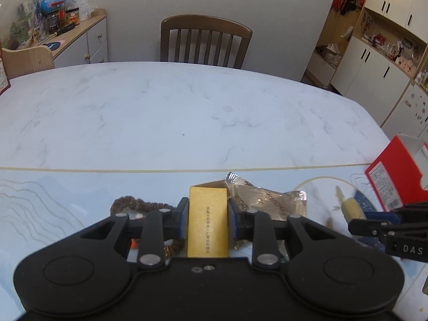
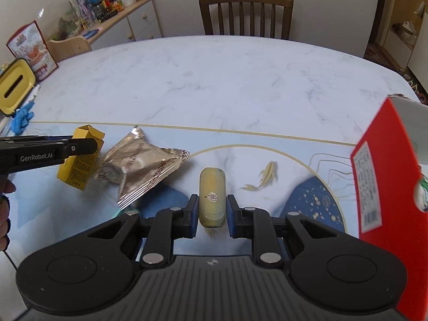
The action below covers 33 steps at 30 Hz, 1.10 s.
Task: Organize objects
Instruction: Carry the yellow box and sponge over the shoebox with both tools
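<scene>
My left gripper (image 1: 208, 212) is shut on a yellow carton (image 1: 208, 222) with dark print, held lengthwise between the blue pads. In the right wrist view, that carton (image 2: 80, 160) hangs tilted just above the mat in the left gripper (image 2: 83, 144). My right gripper (image 2: 212, 208) closely flanks a pale yellow capsule-shaped case (image 2: 212, 195) with a small flower mark, its pads against the sides. From the left wrist view the case (image 1: 353, 210) and right gripper (image 1: 374, 220) lie at the right. A crumpled silver foil packet (image 2: 144, 165) (image 1: 267, 200) lies between the two grippers.
A tall red box (image 2: 385, 187) (image 1: 396, 174) stands close on the right. A brown scrunchie (image 1: 139, 204) lies under the left fingers. At the far left sit a yellow tissue box (image 2: 16, 85) and a blue glove (image 2: 22, 119). A chair (image 2: 246, 13) stands behind the marble table (image 2: 214, 80).
</scene>
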{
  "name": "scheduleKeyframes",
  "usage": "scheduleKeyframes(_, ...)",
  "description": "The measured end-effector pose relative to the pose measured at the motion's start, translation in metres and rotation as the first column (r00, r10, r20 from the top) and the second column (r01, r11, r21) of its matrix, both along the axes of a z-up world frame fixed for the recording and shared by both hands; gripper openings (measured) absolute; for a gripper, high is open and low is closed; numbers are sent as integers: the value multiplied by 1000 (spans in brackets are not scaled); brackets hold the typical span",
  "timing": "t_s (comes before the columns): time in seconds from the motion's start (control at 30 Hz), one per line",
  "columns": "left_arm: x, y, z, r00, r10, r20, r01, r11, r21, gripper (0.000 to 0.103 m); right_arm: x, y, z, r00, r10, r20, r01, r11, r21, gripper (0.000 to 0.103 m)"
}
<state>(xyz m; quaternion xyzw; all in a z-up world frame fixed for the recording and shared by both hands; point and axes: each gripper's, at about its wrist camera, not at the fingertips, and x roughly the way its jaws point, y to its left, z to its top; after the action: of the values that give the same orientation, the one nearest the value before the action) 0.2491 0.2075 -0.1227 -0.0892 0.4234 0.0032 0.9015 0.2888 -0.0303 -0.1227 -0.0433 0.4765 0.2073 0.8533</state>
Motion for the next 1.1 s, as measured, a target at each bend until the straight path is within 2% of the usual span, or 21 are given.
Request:
scheduleKeyframes(0.13, -13, -2, 14, 1000, -7, 1, 7, 1000, -21, 27, -16, -12, 17, 1000, 3, 16, -4, 1000, 13, 21)
scheduleKeyframes(0.27, -24, -10, 29, 1000, -17, -15, 16, 997, -74, 27, -30, -27, 33, 1000, -7, 27, 6, 1000, 31, 21)
scheduleKeyframes(0.43, -35, -33, 50, 998, -61, 11, 62, 994, -86, 27, -47, -49, 52, 999, -16, 47, 14, 999, 46, 21)
scheduleKeyframes(0.7, -46, -91, 71, 989, -141, 39, 144, 987, -69, 27, -66, -97, 75, 996, -56, 76, 53, 998, 43, 21)
scheduleKeyframes(1.1, -34, -192, 84, 966, -252, 48, 255, 966, -53, 27, -73, -186, 85, 984, -146, 101, 141, 988, 62, 21)
